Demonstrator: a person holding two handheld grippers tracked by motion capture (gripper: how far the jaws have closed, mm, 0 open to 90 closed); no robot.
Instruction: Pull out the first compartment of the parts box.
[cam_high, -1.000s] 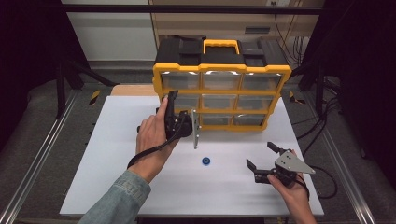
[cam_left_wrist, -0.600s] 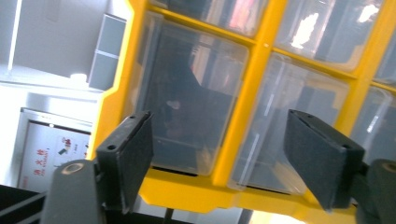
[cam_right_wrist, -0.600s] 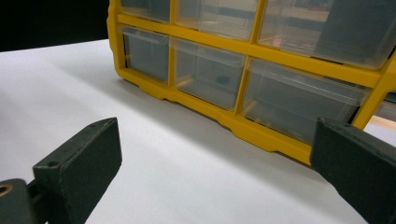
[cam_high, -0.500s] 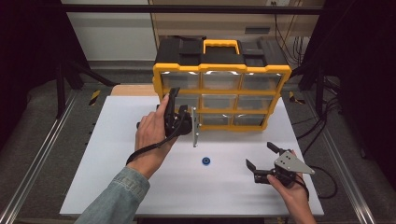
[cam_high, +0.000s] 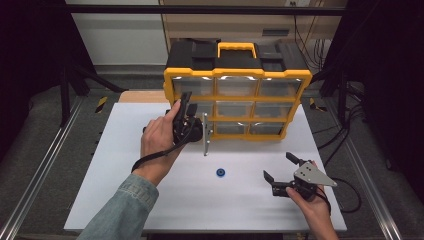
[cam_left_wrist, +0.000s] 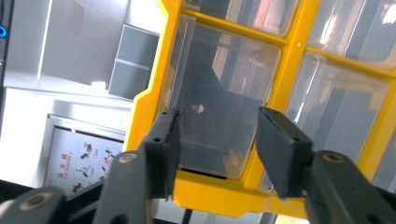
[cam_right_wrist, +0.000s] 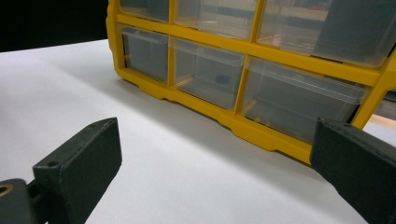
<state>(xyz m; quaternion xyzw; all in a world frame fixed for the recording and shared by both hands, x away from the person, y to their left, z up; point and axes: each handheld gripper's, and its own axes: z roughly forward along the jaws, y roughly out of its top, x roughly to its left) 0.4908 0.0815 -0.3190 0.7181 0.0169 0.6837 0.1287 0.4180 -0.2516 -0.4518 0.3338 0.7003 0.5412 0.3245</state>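
The left claw (cam_left_wrist: 215, 149) reaches against the lower-left clear drawer (cam_left_wrist: 219, 107) of the yellow organizer (cam_high: 237, 90), which stands at the far edge of the white table (cam_high: 150, 200). Its jaws have just been closing around the drawer's front; they seem to touch its sides, though contact is hard to confirm. The right claw (cam_high: 281, 169) hovers released near the table's right edge, well apart from a small blue ring (cam_high: 220, 173).
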